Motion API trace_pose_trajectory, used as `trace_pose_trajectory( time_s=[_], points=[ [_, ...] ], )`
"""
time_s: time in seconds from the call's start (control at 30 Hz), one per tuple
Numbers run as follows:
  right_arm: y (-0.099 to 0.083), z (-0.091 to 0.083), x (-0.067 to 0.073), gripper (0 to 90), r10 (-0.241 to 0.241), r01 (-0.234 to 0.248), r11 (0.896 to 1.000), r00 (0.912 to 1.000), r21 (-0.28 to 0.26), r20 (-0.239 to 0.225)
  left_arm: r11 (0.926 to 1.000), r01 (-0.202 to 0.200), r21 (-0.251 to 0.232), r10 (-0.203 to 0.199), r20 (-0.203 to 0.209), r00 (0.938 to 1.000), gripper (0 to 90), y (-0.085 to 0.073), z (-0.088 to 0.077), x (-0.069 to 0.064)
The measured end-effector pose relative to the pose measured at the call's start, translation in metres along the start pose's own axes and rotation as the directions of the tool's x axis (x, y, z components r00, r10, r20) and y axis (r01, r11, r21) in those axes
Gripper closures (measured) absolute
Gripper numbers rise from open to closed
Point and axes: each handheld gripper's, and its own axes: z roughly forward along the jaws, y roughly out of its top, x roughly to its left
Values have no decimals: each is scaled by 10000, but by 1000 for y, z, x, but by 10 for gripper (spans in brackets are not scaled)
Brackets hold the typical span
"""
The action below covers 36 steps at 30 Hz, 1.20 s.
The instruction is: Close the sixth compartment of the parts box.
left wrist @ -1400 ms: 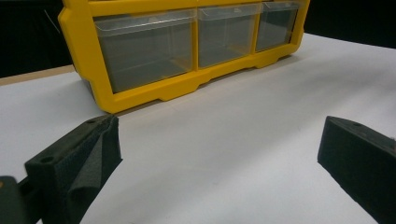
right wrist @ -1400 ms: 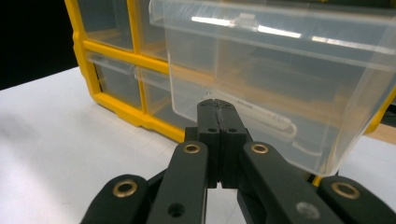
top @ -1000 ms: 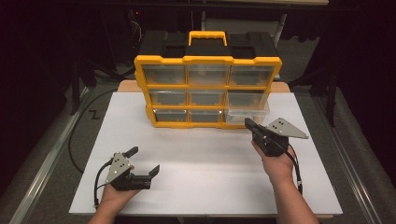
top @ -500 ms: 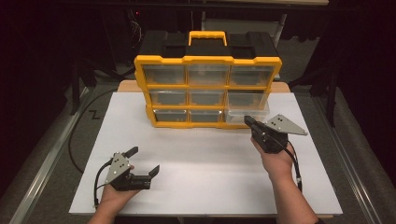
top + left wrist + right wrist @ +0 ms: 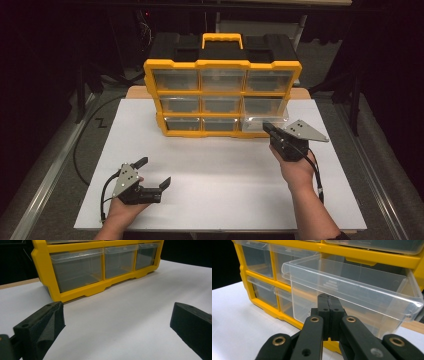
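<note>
Pressing shut right gripper (image 5: 329, 305) against the half-open bottom-right drawer (image 5: 352, 285); slipping off the clear front or shoving the organizer (image 5: 222, 95) back looks likely. Left gripper (image 5: 150, 175) idles, jaws apart.

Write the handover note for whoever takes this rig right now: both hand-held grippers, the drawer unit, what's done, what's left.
Left hand-held gripper: jaws wide open, holding nothing, low over the white board near the front left, well clear of the cabinet.
Right hand-held gripper: jaws shut together, tips against the front of the clear drawer at the bottom right.
Yellow drawer cabinet: upright at the back of the board, nine clear drawers; the bottom-right one is partly pulled out, the others look closed.
Done: that drawer is partly open.
Left: probably pull it farther or push it home; I cannot tell which. Nothing visible inside it.
</note>
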Motion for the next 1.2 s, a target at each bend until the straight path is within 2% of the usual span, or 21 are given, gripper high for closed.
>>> trace_pose_trajectory(
  time_s=[0.7, 1.2],
  points=[
    [6, 13, -5, 900, -78, 73, 9998, 9997, 196, 219, 10000, -31, 10, 31, 44, 10000, 3, -1, 1, 0],
    [12, 33, -8, 900, -116, 94, 9993, 9982, 369, 581, 10000, -2, 19, 2, 130, 9999, 3, -1, 0, -1]
  ],
)
